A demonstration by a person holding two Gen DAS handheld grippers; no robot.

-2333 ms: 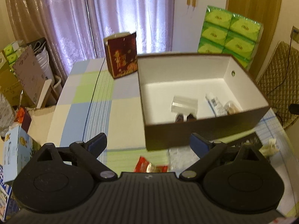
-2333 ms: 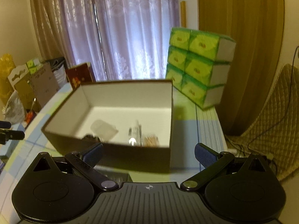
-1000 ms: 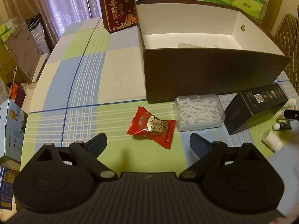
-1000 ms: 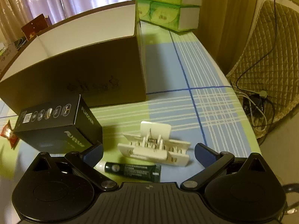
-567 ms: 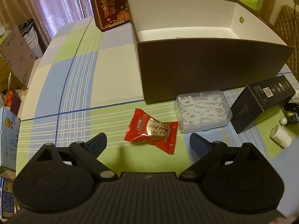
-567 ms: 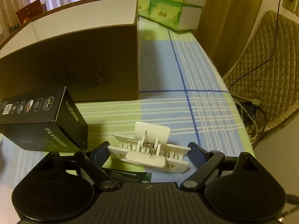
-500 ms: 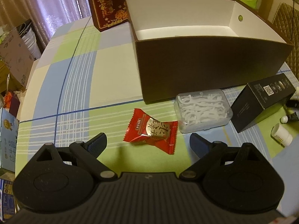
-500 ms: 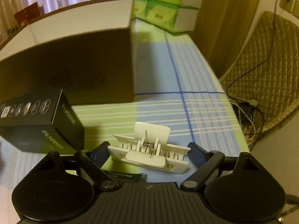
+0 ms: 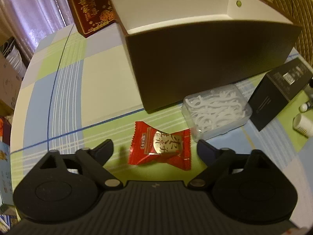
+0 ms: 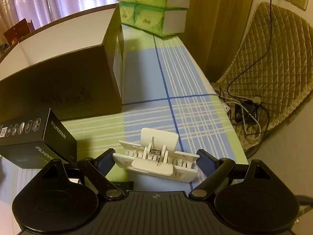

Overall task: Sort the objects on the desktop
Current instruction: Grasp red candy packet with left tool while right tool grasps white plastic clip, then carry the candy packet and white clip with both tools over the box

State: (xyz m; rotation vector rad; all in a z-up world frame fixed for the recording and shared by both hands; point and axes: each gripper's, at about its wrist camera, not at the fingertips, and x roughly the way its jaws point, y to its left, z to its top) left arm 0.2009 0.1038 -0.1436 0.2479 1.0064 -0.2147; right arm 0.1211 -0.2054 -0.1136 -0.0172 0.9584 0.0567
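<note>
A red candy packet (image 9: pixel 160 146) lies on the checked tablecloth (image 9: pixel 64 90), right between the fingers of my left gripper (image 9: pixel 154 146), which is open. In the right wrist view a white spring clip (image 10: pixel 156 160) spans the gap of my right gripper (image 10: pixel 154 158), whose fingers press on its two ends. The brown open box (image 9: pixel 205 58) stands just beyond the candy and also shows as the brown box (image 10: pixel 64 86) to the left of the clip.
Along the box front lie a clear case of floss picks (image 9: pixel 215 109), a black carton (image 9: pixel 279 90) and a small white bottle (image 9: pixel 303 122). The black carton (image 10: pixel 35 139) sits left of the clip. Green tissue packs (image 10: pixel 154 5) and the table's right edge (image 10: pixel 228 123) are close.
My left gripper dropped toward the table until the candy lay between its fingers. My right gripper came down over the white clip and narrowed onto its ends; the clip now stays fixed while the background shifts.
</note>
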